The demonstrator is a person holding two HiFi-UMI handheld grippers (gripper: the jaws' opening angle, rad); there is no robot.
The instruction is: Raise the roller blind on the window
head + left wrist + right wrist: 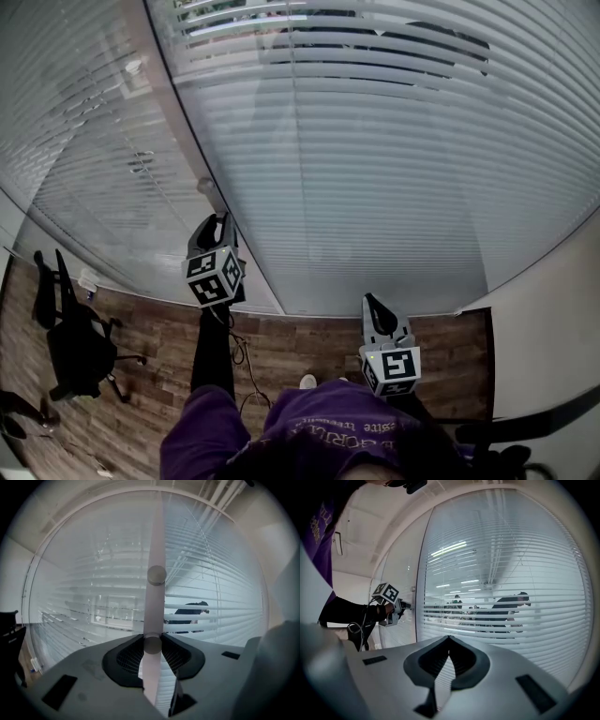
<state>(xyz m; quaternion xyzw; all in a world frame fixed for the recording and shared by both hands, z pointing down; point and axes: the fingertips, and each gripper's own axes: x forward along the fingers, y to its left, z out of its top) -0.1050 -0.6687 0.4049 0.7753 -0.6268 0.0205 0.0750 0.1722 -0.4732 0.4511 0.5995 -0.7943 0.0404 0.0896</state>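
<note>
A slatted blind (394, 159) hangs lowered behind the big window pane, with its slats part open. A pale frame post (187, 122) separates it from a second blinded pane (94, 178). Two round knobs sit on that post. My left gripper (217, 223) is raised against the post and shut on the lower knob (152, 645); the upper knob (156, 574) is free above it. The right gripper view also shows this left gripper (401, 605) touching the post (420, 573). My right gripper (373, 302) hangs lower, apart from the glass. Its jaws meet at the tips (449, 641) with nothing between them.
A black office chair (75, 347) stands on the wood floor (300, 347) at the left. A white wall (553, 319) closes the right side. People (511, 604) show through the slats beyond the glass. A cable (246, 361) hangs under my left arm.
</note>
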